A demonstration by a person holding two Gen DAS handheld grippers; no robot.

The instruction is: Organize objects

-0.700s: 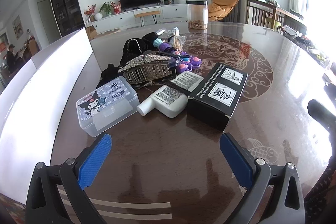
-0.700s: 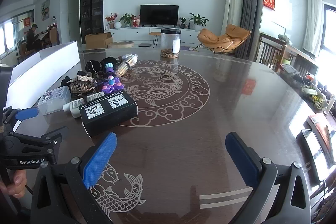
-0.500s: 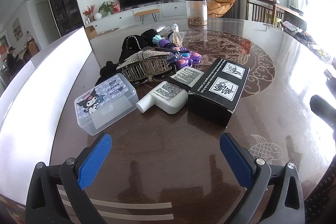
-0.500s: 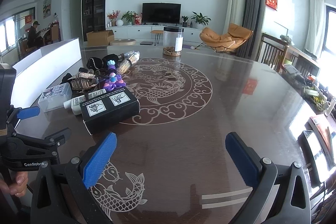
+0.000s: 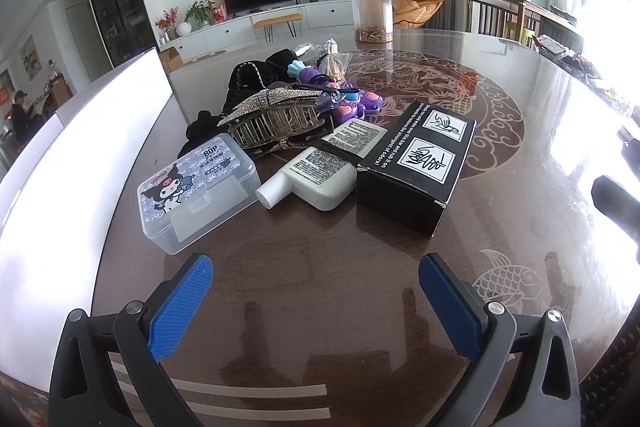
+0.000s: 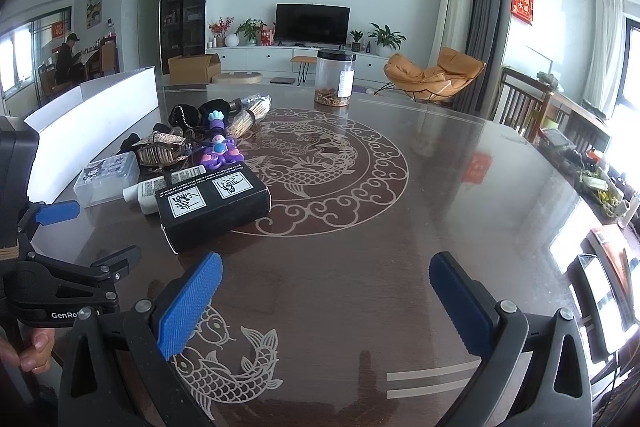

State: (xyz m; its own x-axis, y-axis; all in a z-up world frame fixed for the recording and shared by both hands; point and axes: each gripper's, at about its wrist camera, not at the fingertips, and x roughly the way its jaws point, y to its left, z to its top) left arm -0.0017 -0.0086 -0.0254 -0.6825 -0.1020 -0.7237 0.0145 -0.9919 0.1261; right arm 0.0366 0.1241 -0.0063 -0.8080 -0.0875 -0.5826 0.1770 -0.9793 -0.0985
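Beside black box (image 5: pixel 416 163), white bottle (image 5: pixel 316 171) plainer leftward

Daylight floods in from three o'clock, blowing out my view's edge; glare streaks the glossy table (image 5: pixel 540 147), fisheye bending everything toward the rim.

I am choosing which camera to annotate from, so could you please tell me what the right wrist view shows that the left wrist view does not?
Only the right wrist view shows the left hand-held gripper from outside, open, and the fingers holding it. Only the left wrist view makes the cartoon on the clear plastic box plain. Both show the black box, the white bottle, the rhinestone hair claw and the clear jar on the table.
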